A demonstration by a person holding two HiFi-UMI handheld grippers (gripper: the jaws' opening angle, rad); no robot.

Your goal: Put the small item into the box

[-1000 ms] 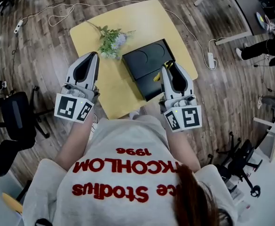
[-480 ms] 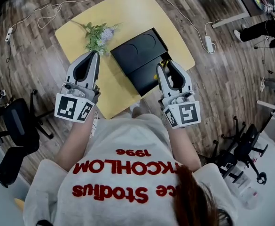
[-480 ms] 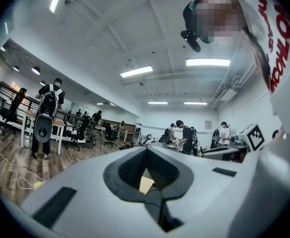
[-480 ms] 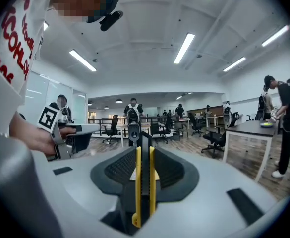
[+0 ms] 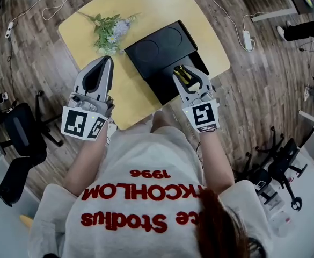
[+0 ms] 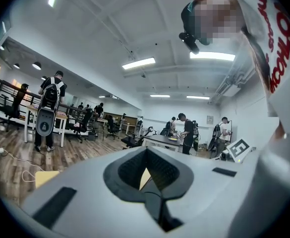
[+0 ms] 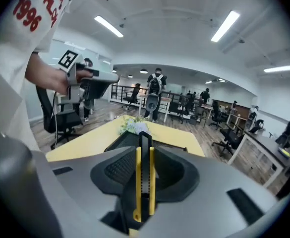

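Observation:
My right gripper [image 5: 184,74] is shut on a yellow and black utility knife [image 7: 144,182], which stands upright between its pads. It hovers over the near part of the black box [image 5: 158,48] on the yellow table [image 5: 146,4]. The box [image 7: 119,142] shows just past the knife's tip in the right gripper view. My left gripper [image 5: 108,60] hangs over the table's left edge, beside the box, its jaws closed together with nothing between them [image 6: 147,182]. It also appears at upper left in the right gripper view, the left gripper [image 7: 92,81] held in a hand.
A bunch of artificial flowers [image 5: 109,31] lies on the table left of the box. Cables and a power strip [image 5: 247,39] lie on the wooden floor. Office chairs [image 5: 17,138] stand to the left, and more chairs [image 5: 275,171] to the right. People stand at desks in the background.
My right gripper has moved up and to the left with the knife, from the box's right edge to over its near part. The left gripper has stayed where it was.

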